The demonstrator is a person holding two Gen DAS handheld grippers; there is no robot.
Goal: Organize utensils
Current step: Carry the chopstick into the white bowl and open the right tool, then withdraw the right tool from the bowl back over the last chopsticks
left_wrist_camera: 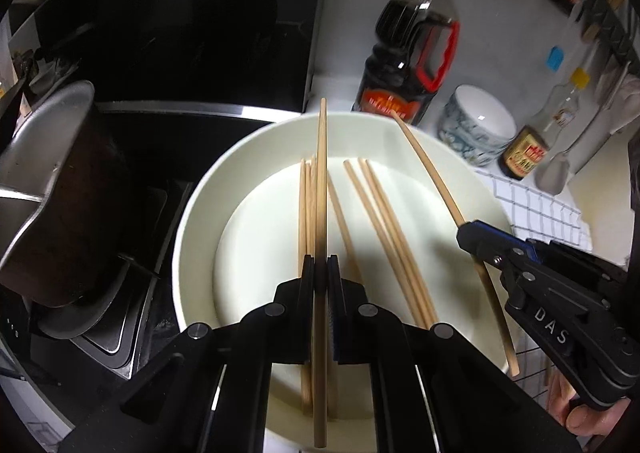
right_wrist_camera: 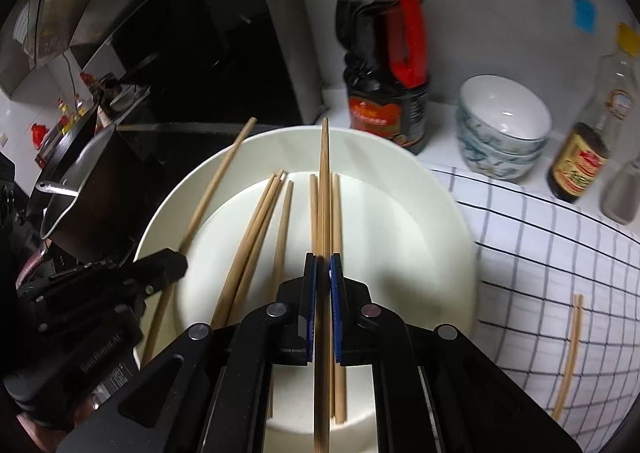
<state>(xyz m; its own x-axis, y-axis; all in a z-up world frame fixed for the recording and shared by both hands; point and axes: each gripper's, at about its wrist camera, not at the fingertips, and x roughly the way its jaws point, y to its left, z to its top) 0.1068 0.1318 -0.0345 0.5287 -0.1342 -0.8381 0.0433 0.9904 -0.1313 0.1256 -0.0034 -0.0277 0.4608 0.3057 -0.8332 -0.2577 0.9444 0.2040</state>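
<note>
Closest to the left wrist camera, the left gripper (left_wrist_camera: 320, 273) has its fingers clamped on a single wooden chopstick (left_wrist_camera: 321, 189) that runs straight toward twelve o'clock over the white plate (left_wrist_camera: 200, 213). Loose chopsticks (left_wrist_camera: 380, 221) lie on the plate's flat middle. At three o'clock the right gripper (left_wrist_camera: 476, 241) pinches another chopstick (left_wrist_camera: 432, 169), slanting over the plate's rim; a person's hand (left_wrist_camera: 588, 417) shows at four o'clock.

From the right wrist camera, the right gripper (right_wrist_camera: 323, 273) likewise grips its chopstick (right_wrist_camera: 325, 189), pointing to twelve o'clock, with the left gripper (right_wrist_camera: 168, 265) at nine o'clock.

Around the plate: a dark pot (left_wrist_camera: 60, 193) on the black stove at nine o'clock, just beside the rim; a soy sauce bottle (right_wrist_camera: 384, 53) with a red handle at twelve o'clock; stacked patterned bowls (right_wrist_camera: 500, 125) at two o'clock; a smaller dark bottle (right_wrist_camera: 580, 157) beyond them. A checked cloth (right_wrist_camera: 560, 273) covers the white counter (right_wrist_camera: 444, 117) at three o'clock, touching the plate, and carries a pair of chopsticks (right_wrist_camera: 570, 357).
</note>
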